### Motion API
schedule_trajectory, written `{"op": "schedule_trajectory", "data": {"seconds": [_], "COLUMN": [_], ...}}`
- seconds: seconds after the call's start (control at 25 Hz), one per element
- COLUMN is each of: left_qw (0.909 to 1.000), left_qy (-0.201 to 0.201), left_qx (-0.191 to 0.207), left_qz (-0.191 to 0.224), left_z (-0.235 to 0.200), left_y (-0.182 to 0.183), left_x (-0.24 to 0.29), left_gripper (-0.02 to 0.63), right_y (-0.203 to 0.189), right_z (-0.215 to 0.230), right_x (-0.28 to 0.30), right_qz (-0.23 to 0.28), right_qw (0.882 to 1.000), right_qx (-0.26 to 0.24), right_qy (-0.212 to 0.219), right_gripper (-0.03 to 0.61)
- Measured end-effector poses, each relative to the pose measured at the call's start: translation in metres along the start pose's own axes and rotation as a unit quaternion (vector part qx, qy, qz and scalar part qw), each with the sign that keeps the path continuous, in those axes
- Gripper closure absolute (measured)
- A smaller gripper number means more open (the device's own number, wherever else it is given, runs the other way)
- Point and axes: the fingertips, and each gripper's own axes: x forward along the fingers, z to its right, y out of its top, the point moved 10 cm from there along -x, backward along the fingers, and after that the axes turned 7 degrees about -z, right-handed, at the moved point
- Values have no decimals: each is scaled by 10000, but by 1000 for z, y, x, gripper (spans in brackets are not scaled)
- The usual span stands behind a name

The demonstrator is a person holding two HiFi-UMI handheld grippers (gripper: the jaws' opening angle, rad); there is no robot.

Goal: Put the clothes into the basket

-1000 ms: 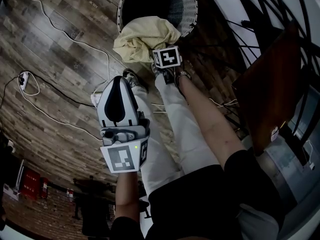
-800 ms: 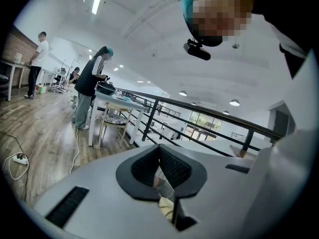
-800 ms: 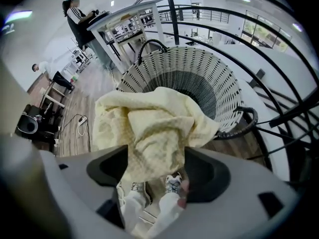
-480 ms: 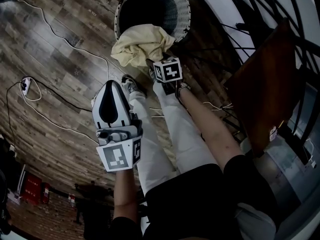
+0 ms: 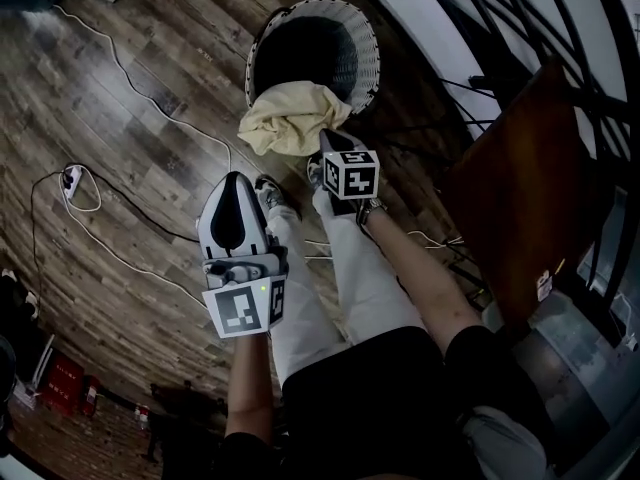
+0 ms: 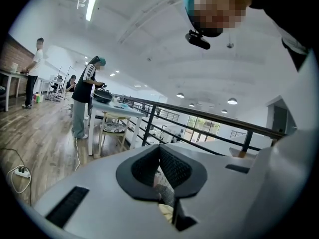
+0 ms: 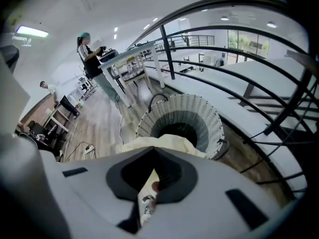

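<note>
My left gripper [image 5: 235,183] hangs nearest, back from the basket [image 5: 370,43], jaws together and empty. My right gripper [image 5: 332,140], jaws just closed, pinches the cream cloth [image 5: 290,118] at the basket's near rim. I judge the lift underway; next, carry it over the opening and release. The bunched cloth's long axis lies along that rim.

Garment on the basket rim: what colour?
The garment is plain pale yellow; the head view shows it best.
</note>
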Motion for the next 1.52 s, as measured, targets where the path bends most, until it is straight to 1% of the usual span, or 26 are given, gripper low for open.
{"op": "schedule_trajectory", "data": {"seconds": [0.12, 0.28, 0.48, 0.52, 0.68, 0.84, 0.96, 1.04, 1.2, 1.32, 1.52], "left_qw": [10000, 9995, 9985, 9981, 9968, 9964, 9952, 9947, 9943, 9930, 9915], "left_qy": [-74, -268, -481, -535, -677, -634, -567, -483, -413, -428, -346], "left_qx": [34, 104, 194, 214, 274, 145, 220, 274, 259, 273, 343], "left_qz": [28, 153, 199, 203, 322, 543, 763, 860, 944, 1068, 1209], "left_z": [5, 12, 29, 34, 48, 53, 51, 52, 61, 70, 83], "left_y": [10, 22, 34, 39, 64, 87, 105, 123, 158, 171, 178], "left_x": [-4, -11, -27, -30, -41, -48, -54, -66, -98, -118, -139], "left_gripper": [601, 601, 601, 601, 601, 601, 601, 601, 601, 601, 601], "right_y": [14, 30, 37, 41, 68, 96, 113, 118, 120, 116, 113], "right_z": [-11, -38, -70, -76, -98, -115, -123, -127, -139, -145, -157], "right_x": [-26, -67, -127, -140, -198, -254, -289, -315, -364, -389, -422], "right_qz": [228, 821, 1404, 1543, 2271, 2900, 3251, 3387, 3481, 3536, 3747], "right_qw": [9997, 9950, 9835, 9805, 9647, 9447, 9313, 9255, 9194, 9137, 8987], "right_qx": [-32, -549, -1019, -1049, -861, -983, -1053, -1067, -1146, -1224, -1490], "right_qy": [39, 143, 513, 610, 1022, 1171, 1265, 1320, 1431, 1586, 1725], "right_gripper": [569, 571, 569, 569, 569, 569, 569, 569, 569, 569, 569]}}
